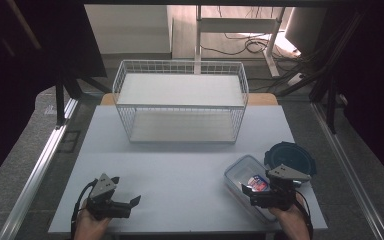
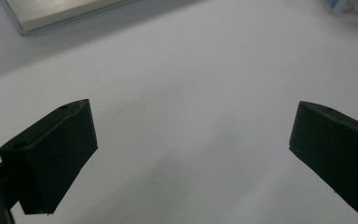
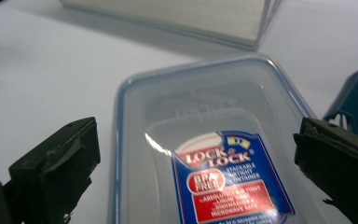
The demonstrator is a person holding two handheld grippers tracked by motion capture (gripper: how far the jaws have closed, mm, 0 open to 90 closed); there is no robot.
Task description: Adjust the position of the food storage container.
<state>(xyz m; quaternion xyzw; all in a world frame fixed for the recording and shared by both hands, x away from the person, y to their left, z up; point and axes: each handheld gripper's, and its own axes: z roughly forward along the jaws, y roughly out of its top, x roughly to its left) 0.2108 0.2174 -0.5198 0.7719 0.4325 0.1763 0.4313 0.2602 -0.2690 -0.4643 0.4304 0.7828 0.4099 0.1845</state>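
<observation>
The right gripper (image 1: 252, 189) is hovering, jaws apart, directly over the clear container (image 3: 205, 154) — its long axis running away from it — while the left gripper (image 1: 131, 204), likewise spread, is idling well apart across the desk (image 1: 180, 170).

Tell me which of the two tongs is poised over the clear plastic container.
The right tongs: their open jaws straddle the clear rectangular plastic container with the red-and-blue label. The left tongs are open over bare white table.

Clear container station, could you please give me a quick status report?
Left gripper open over bare table. Right gripper open above the clear container, not gripping. Round blue container beside it. Wire basket clear behind.
</observation>
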